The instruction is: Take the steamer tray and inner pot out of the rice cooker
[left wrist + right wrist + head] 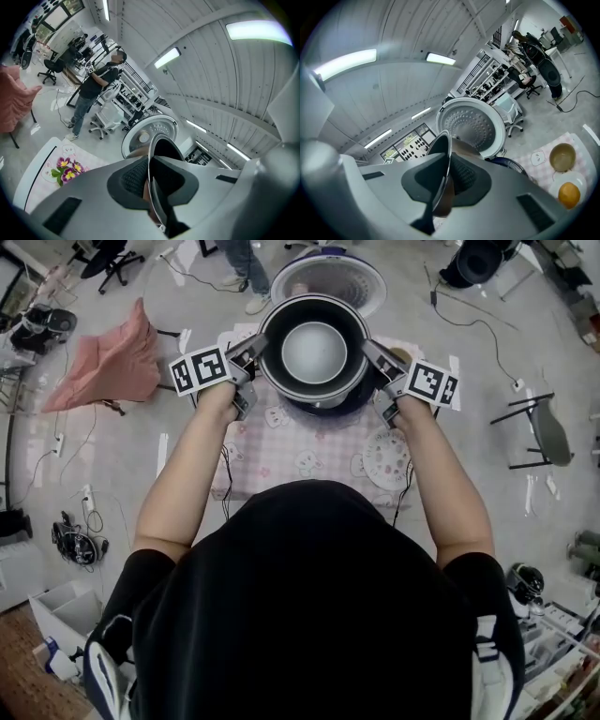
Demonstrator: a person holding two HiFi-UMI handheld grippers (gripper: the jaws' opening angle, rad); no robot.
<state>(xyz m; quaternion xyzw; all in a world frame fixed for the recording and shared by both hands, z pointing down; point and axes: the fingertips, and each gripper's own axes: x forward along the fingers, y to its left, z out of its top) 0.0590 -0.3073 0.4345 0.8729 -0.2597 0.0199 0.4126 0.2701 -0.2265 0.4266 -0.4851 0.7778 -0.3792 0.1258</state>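
Observation:
The dark inner pot [314, 352] with a pale grey bottom hangs above the dark blue rice cooker body [328, 407], held by its rim from both sides. My left gripper [251, 357] is shut on the rim's left side and my right gripper [377, 360] on its right side. In the left gripper view the thin rim [157, 154] runs between the black pads of the left gripper [150, 187]. The right gripper view shows the same rim [443, 154] clamped by the right gripper [445, 187]. The cooker's lid [328, 279] stands open behind the pot.
The cooker stands on a table with a pink checked cloth [309, 451] that also bears a patterned white plate [386, 460]. A bowl [562, 157] and an orange [569, 194] lie to the right of the cooker. A pink-draped chair [112, 362] stands left; a person [93, 89] stands beyond.

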